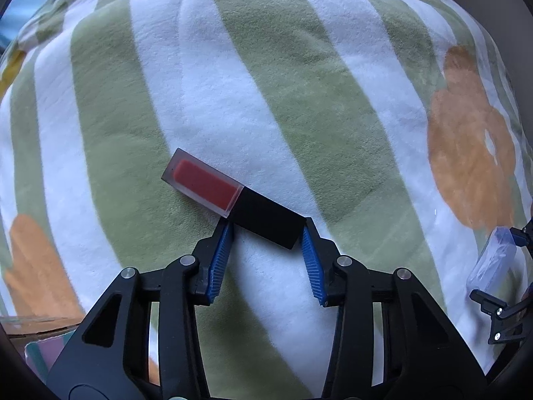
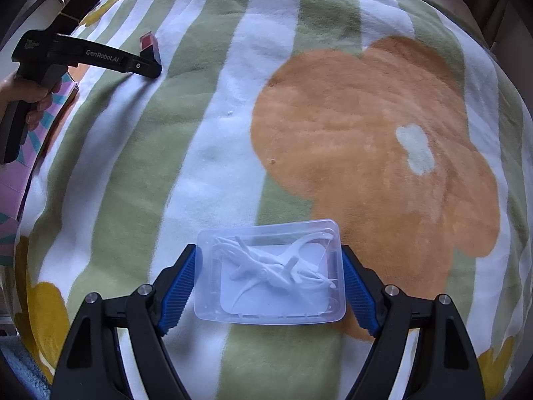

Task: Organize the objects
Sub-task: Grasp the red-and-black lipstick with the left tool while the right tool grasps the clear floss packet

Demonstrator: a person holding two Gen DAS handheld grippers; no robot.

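Observation:
A lip gloss tube with a red frosted body and a black cap lies on the striped blanket. My left gripper has its blue pads against both sides of the black cap. In the right wrist view the tube sits far left beside the left gripper. My right gripper is shut on a clear plastic box holding several white floss picks. That box also shows at the right edge of the left wrist view.
The blanket has green and white stripes with orange and yellow flowers. A pink patterned box lies at the left edge; its corner shows in the left wrist view. A hand holds the left gripper's handle.

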